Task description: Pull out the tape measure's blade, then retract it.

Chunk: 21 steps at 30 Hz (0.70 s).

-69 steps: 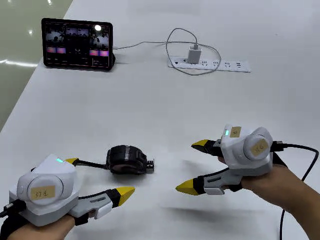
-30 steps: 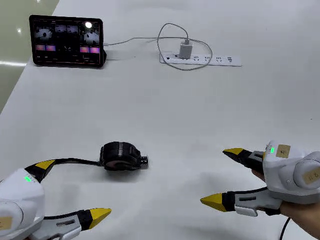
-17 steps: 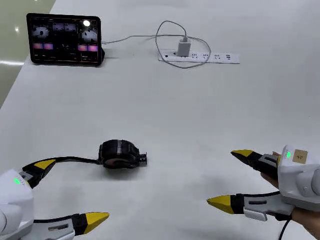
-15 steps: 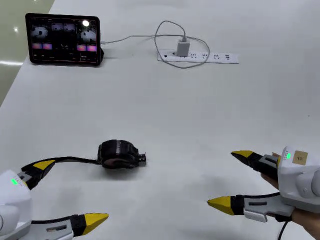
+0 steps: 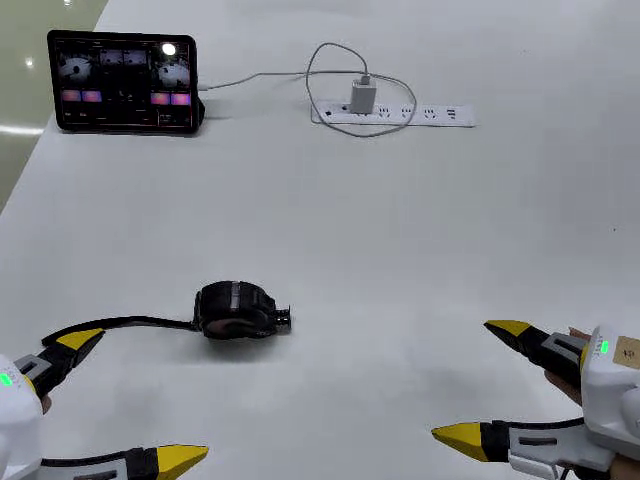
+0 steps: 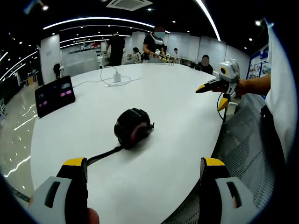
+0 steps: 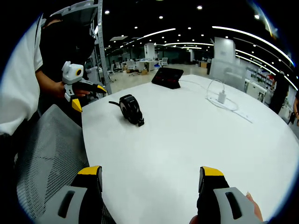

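On the table [image 5: 400, 220], the tape measure [image 5: 238, 311] lies nearer the left gripper [image 5: 128, 400], its blade hook [image 5: 286, 319] seemingly pointing toward the farther right gripper [image 5: 483, 383]; both grippers gape empty.

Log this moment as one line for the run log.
tape measure: on table, blade in | left hand-held gripper: open, empty | right hand-held gripper: open, empty

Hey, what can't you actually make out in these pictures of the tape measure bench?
Tape measure markings: too small in the head view.
Tablet screen content: too small, head view.
Left claw and right claw, both open: bodies cut off by the head view's bottom edge.
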Tool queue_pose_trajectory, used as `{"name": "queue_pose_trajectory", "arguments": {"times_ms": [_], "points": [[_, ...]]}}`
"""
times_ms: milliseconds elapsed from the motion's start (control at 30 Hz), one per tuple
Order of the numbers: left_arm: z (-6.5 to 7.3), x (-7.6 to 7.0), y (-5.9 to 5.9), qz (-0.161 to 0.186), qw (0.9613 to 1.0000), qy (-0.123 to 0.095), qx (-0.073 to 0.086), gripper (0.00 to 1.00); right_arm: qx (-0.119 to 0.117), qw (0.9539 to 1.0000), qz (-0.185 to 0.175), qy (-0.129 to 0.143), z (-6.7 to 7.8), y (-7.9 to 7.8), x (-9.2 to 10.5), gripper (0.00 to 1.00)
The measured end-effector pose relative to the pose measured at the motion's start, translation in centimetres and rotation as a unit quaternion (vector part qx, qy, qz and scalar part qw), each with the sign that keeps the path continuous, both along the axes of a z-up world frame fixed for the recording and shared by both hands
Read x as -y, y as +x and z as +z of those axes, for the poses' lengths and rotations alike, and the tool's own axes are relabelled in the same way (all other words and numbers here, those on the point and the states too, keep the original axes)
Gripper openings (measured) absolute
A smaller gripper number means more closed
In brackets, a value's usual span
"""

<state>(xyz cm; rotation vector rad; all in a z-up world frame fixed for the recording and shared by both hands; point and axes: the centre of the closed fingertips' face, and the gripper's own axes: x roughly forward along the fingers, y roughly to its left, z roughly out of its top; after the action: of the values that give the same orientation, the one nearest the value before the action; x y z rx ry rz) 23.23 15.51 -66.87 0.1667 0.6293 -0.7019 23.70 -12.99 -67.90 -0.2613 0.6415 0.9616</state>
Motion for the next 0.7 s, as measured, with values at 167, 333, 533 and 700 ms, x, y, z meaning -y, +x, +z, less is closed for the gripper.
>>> {"name": "queue_pose_trajectory", "arguments": {"times_ms": [167, 333, 533, 700], "points": [[-0.1, 0.0, -0.3, -0.004, 1.0, 0.002, -0.001, 0.99, -0.002, 1.0, -0.003, -0.001, -0.2, -0.5, 0.3, 0.85], [-0.2, -0.4, -0.7, -0.01, 0.9999, 0.012, -0.005, 0.95, -0.005, 1.0, -0.003, -0.007, -0.5, -0.9, 0.6, 0.85], [0.0, -0.7, -1.0, -0.012, 0.9999, 0.008, 0.001, 0.99, -0.005, 0.9999, -0.004, -0.008, -0.5, -1.0, 1.0, 0.86], [-0.1, -0.7, -1.4, -0.02, 0.9998, 0.011, 0.0, 0.99, -0.007, 0.9999, -0.004, -0.007, -0.4, -1.2, 1.4, 0.89]]}}
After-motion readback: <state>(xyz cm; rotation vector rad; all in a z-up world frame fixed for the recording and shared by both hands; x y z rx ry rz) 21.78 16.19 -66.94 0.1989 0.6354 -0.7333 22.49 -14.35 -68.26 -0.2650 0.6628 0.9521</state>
